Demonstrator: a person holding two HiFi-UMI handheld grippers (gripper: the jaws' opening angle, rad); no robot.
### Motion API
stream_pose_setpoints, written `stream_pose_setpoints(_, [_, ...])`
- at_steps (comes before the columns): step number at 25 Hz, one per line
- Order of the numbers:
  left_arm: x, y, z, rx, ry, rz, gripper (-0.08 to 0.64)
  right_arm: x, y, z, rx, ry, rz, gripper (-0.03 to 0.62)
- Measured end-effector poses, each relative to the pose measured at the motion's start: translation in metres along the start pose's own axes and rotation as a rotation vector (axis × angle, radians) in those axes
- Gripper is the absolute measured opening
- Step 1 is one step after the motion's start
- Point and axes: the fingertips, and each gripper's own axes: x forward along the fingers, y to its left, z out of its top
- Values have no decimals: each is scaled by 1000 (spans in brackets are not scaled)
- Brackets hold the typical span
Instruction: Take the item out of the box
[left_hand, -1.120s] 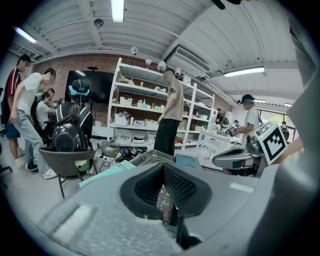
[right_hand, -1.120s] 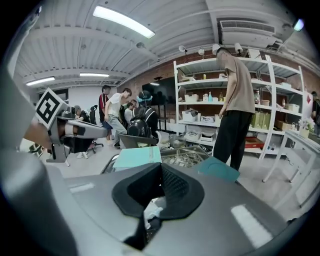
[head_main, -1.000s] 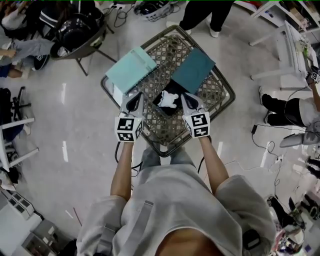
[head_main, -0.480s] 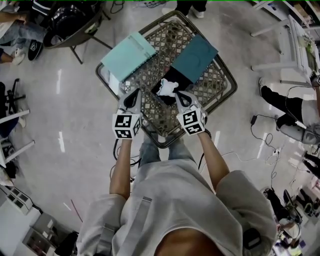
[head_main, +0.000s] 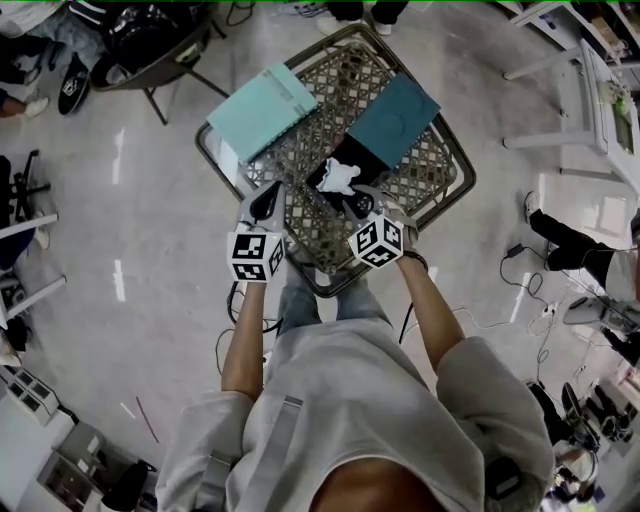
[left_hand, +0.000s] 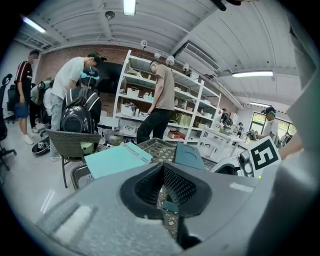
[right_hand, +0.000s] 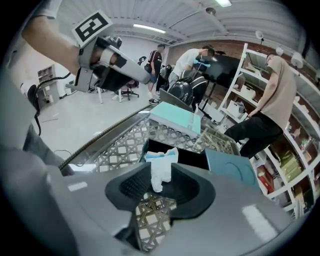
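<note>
Right tongs (right_hand: 159, 187), just opening, flank white item (right_hand: 163, 165), box (right_hand: 192, 156) half hidden; left tongs (left_hand: 163, 184) closed.

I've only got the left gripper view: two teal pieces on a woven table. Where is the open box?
Observer: The black box sits right beside the dark teal piece, on its side nearer the person.
Operator: Anything in it?
Observer: Yes, a white item lies inside.
Operator: What about the right hand-held gripper?
Observer: Its jaws have just been opening; the white item shows ahead through their gap, not pinched.
</note>
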Motion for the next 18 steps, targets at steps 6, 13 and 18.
stream_pose_setpoints(6, [-3,3,0,-10,-5,9,6,15,4,-16,-30,89,31,300])
stream_pose_setpoints(13, [-5,8,-5,-16,3,19,6,41,-6,-23,-27,159,61,380])
stream_pose_setpoints(18, [-8,8,-11,-23,13,24,6,66,-5,-26,-94,214,117,385])
